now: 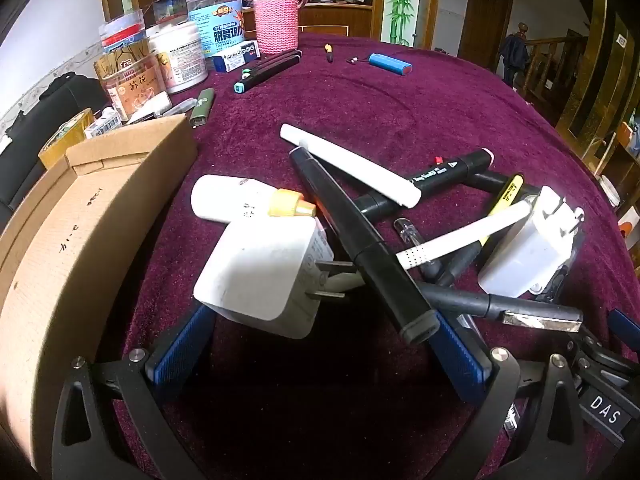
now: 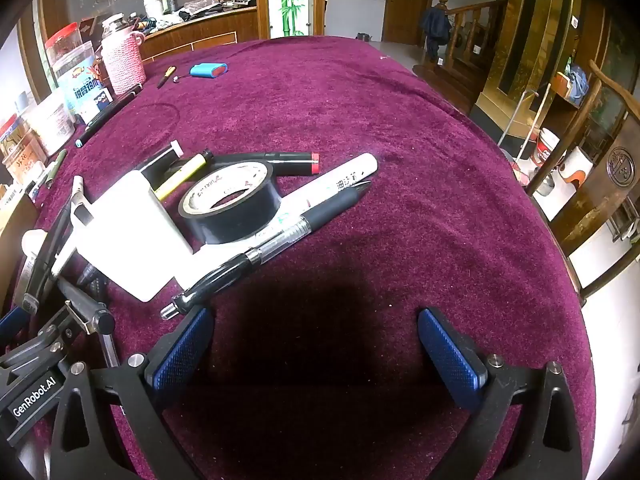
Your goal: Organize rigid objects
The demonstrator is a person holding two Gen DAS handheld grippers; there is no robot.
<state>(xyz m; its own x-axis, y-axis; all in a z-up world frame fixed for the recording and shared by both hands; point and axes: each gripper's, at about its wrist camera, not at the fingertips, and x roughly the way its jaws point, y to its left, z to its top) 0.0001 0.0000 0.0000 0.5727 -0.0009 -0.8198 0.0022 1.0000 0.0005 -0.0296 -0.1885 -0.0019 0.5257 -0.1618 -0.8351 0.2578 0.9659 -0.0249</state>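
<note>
A pile of rigid objects lies on the purple tablecloth (image 1: pixel 400 92). In the left wrist view a white charger (image 1: pixel 260 280) sits just ahead of my open left gripper (image 1: pixel 320 344), with a long black marker (image 1: pixel 360 244) lying across its prongs and over the right fingertip. A white marker (image 1: pixel 352 164), a small white bottle (image 1: pixel 232 198) and a second white charger (image 1: pixel 528 248) lie around it. My right gripper (image 2: pixel 316 344) is open and empty over bare cloth. A clear gel pen (image 2: pixel 268 244), black tape roll (image 2: pixel 232 204) and white marker (image 2: pixel 332 188) lie ahead to its left.
A cardboard box (image 1: pixel 80 220) stands at the left. Jars and a pink knitted bottle (image 1: pixel 276 16) line the far left edge, with a blue lighter (image 1: pixel 390 65) and black markers (image 1: pixel 268 70) beyond. The table edge drops off at the right (image 2: pixel 560 240).
</note>
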